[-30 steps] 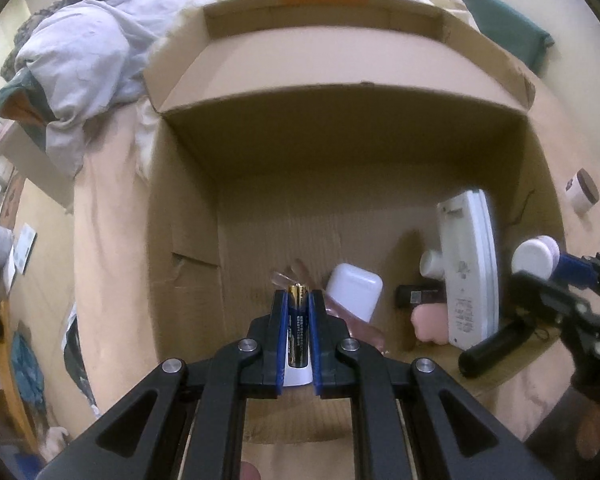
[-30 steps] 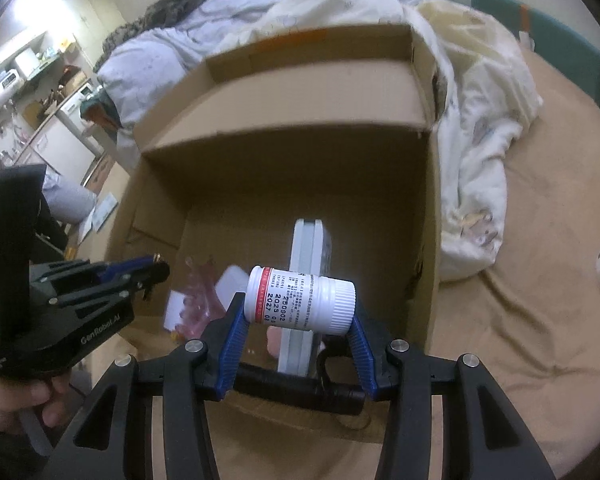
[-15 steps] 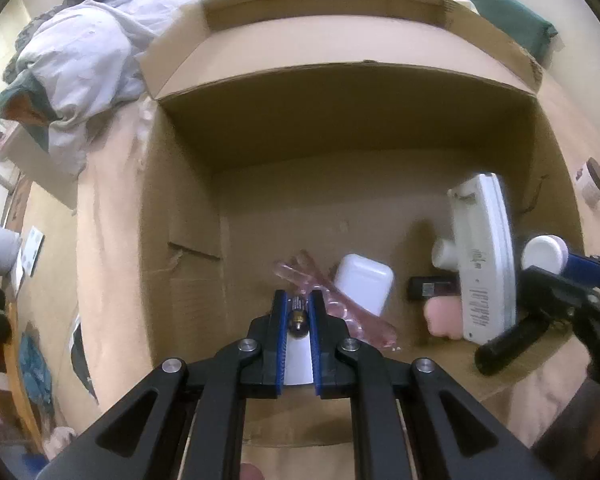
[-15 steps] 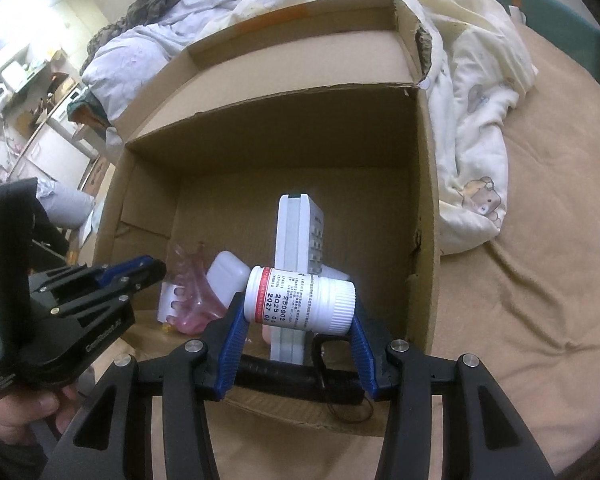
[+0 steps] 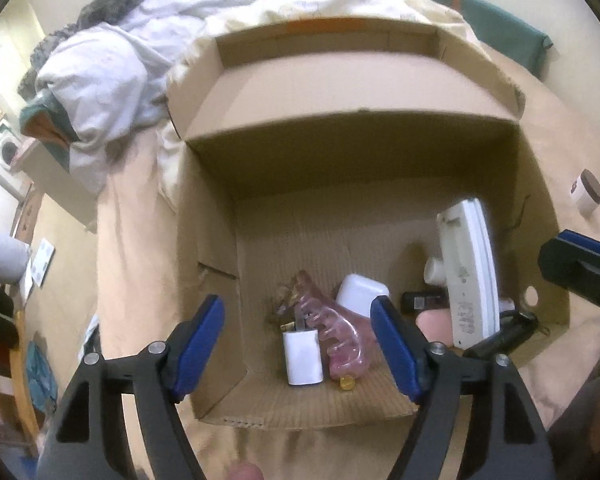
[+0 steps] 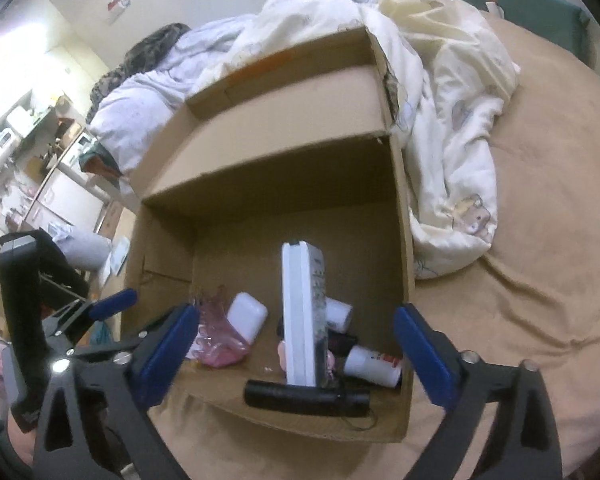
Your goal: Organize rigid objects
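Observation:
An open cardboard box (image 5: 356,208) (image 6: 400,240) sits on a tan bed. My left gripper (image 5: 298,346) is open and empty above the box's near left corner. Below it lie a battery (image 5: 345,383), a small white block (image 5: 302,358), a pink hair claw (image 5: 340,332) and a white case (image 5: 362,290). My right gripper (image 6: 296,356) is open and empty above the box's near right side. A white pill bottle with a red band (image 6: 374,366) lies on the box floor beside an upright white remote (image 6: 302,316) (image 5: 466,264) and a black tube (image 6: 306,398).
A rumpled white duvet (image 6: 440,100) and grey bedding (image 5: 100,80) lie behind and beside the box. A small brown-lidded cup (image 5: 588,198) stands on the bed to the right. The tan bedsheet (image 6: 540,280) spreads right of the box.
Both grippers opened. The battery left my left gripper and lies in the box. The pill bottle left my right gripper and lies on the box floor.

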The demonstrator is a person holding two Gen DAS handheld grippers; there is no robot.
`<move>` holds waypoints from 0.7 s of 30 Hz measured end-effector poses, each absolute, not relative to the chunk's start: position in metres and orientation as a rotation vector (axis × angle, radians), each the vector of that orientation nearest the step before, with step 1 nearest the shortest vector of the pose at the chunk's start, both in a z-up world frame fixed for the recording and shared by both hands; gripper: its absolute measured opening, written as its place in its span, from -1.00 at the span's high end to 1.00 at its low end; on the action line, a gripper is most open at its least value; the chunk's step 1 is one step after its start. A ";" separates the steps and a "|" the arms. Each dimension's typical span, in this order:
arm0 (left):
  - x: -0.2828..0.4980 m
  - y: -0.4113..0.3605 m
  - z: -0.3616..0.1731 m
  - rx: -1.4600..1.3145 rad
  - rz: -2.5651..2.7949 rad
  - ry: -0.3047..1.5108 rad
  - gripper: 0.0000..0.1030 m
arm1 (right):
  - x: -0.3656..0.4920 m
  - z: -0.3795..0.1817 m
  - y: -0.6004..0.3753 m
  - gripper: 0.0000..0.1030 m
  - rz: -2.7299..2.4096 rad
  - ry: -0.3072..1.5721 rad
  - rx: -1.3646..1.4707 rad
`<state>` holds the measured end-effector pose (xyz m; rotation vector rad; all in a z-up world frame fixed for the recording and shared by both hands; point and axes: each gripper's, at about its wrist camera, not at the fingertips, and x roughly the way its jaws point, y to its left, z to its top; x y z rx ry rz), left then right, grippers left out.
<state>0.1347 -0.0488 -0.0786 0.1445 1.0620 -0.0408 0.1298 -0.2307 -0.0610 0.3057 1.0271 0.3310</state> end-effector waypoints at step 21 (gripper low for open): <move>0.061 -0.010 0.002 0.055 0.060 0.933 -0.59 | 0.075 0.014 -0.232 -1.00 0.323 0.844 0.237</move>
